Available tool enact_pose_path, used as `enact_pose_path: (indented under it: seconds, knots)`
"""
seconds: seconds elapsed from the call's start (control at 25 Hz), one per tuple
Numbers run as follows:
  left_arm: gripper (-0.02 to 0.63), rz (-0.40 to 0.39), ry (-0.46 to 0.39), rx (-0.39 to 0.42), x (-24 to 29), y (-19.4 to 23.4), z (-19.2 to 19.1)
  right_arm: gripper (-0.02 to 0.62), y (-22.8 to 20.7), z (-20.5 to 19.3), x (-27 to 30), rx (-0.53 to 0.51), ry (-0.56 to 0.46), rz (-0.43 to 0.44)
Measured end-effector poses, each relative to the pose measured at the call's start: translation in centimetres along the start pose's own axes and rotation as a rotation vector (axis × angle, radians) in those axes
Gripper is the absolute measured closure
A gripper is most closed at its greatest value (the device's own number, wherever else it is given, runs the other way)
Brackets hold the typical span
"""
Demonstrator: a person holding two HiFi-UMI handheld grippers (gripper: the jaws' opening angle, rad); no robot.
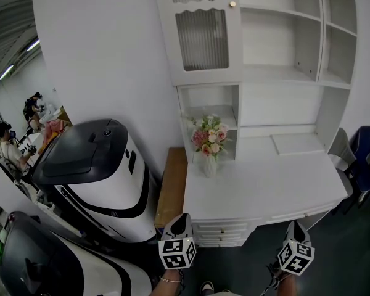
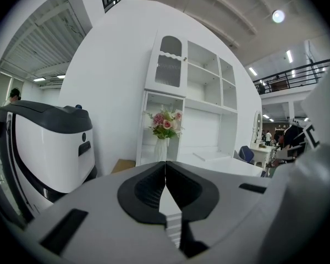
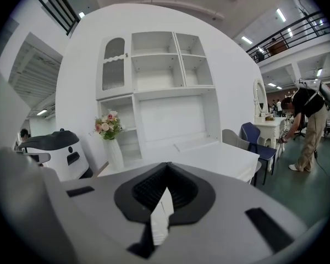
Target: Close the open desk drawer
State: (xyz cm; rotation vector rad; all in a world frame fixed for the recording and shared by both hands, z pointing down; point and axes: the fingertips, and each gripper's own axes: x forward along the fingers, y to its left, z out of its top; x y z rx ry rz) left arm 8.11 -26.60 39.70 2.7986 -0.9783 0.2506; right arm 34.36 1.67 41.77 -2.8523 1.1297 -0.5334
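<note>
The white desk [image 1: 265, 184] with its tall hutch stands ahead of me. A vase of pink flowers [image 1: 209, 142] sits at its back left. A stack of white drawers [image 1: 225, 232] shows under the desk's front left edge; I cannot tell from here which drawer stands open. My left gripper [image 1: 184, 217] hovers just before the drawer stack, jaws shut and empty. My right gripper [image 1: 295, 224] is near the desk's front edge further right, also shut with nothing in it. In the gripper views both jaw pairs meet, left gripper [image 2: 165, 165] and right gripper [image 3: 166, 169].
Two large white-and-black machines [image 1: 92, 165] fill the left side. A wooden board [image 1: 172, 187] lies between them and the desk. A grey chair [image 1: 340, 147] and a blue chair [image 1: 362, 156] stand at the desk's right end. A person [image 3: 308, 122] bends over further right.
</note>
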Motion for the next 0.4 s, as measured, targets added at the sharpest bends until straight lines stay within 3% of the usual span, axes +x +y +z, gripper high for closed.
enact_pose_path:
  seconds: [0.4]
  knots:
    - [0.586, -0.002, 0.017, 0.006, 0.65, 0.07, -0.58, 0.591, -0.34, -0.4, 0.64, -0.009, 0.025, -0.005]
